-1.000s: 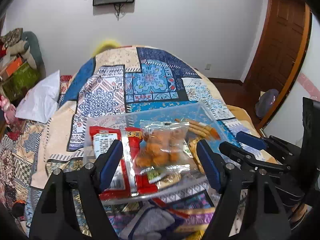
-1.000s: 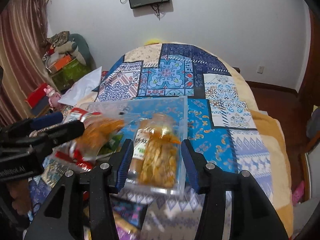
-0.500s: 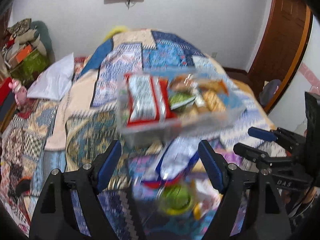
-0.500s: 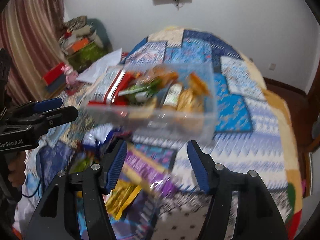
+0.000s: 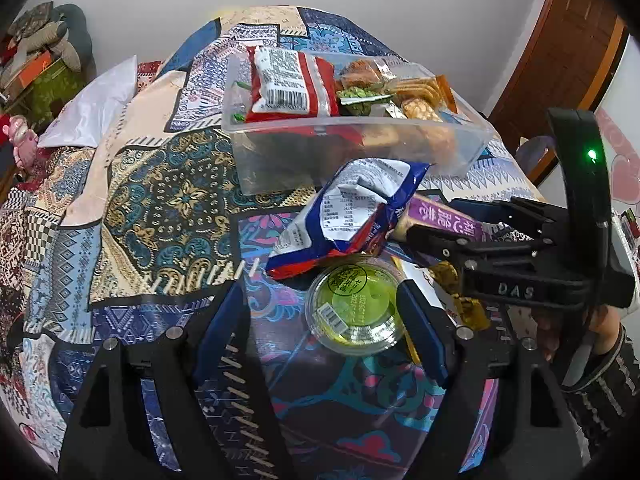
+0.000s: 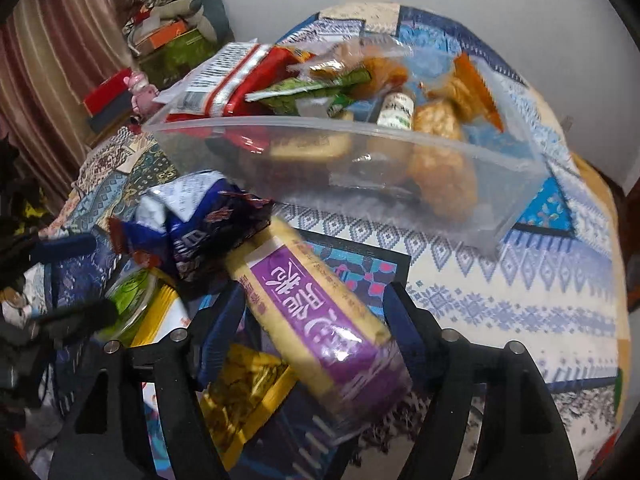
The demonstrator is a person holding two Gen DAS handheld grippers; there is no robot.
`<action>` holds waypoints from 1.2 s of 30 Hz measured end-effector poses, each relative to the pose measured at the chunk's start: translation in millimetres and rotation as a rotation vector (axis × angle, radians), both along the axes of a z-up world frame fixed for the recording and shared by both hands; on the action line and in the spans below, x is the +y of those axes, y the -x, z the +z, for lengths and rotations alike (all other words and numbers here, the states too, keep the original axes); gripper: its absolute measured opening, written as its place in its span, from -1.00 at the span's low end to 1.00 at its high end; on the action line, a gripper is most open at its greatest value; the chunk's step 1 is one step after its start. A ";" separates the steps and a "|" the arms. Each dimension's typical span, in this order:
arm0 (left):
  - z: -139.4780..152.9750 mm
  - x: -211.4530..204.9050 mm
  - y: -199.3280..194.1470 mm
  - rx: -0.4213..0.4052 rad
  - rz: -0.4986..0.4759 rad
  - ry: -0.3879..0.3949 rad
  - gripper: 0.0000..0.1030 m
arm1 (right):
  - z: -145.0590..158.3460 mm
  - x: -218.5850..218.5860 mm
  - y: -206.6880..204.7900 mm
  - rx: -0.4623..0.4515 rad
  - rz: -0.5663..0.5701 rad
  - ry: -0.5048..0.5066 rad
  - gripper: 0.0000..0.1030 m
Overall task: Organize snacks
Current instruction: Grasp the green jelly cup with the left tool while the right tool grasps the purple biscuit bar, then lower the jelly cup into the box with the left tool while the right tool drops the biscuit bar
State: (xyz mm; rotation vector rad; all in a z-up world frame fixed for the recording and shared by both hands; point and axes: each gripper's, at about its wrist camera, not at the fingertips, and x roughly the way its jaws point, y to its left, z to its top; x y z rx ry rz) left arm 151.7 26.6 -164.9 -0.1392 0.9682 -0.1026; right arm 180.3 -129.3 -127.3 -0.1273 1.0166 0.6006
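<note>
A clear plastic bin (image 5: 360,152) (image 6: 500,184) full of snack packets sits on the patchwork quilt. In front of it lie loose snacks. My left gripper (image 5: 320,320) is open above a round green-lidded cup (image 5: 356,308), which lies between the fingers close to the right one. A blue and white bag (image 5: 352,216) lies just beyond. My right gripper (image 6: 312,320) has its jaws opening, with a purple and cream packet (image 6: 320,312) lying between them on the quilt, not gripped. A yellow packet (image 6: 240,384) lies beside the left finger.
The quilt (image 5: 168,200) covers a bed that falls away at the right edge (image 6: 600,240). A white pillow (image 5: 96,108) and a heap of boxes and soft toys (image 6: 168,36) are at the left. A wooden door (image 5: 560,60) stands at the right.
Both grippers have drawn back from the bin and sunk toward the loose snacks in front of it. The right jaws have widened. The bin now lies farther off.
</note>
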 end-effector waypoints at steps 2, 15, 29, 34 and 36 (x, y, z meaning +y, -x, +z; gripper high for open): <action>-2.7 -1.0 -1.4 0.005 -0.001 0.010 0.54 | -2.4 -4.7 1.5 0.019 -0.014 -0.011 0.28; -18.5 -17.4 -7.9 0.026 0.001 0.037 0.54 | 1.5 -45.9 38.3 0.012 -0.092 -0.025 -0.13; -26.5 -17.8 -2.7 0.019 -0.003 0.038 0.09 | 3.6 -54.4 54.4 0.005 -0.120 -0.065 -0.14; -10.8 -10.7 7.4 -0.014 0.004 0.041 0.08 | 14.7 -59.6 56.5 -0.019 -0.134 -0.098 -0.16; 0.9 -8.5 11.7 -0.046 0.003 0.037 0.08 | 22.7 -63.0 56.1 -0.040 -0.146 -0.110 -0.17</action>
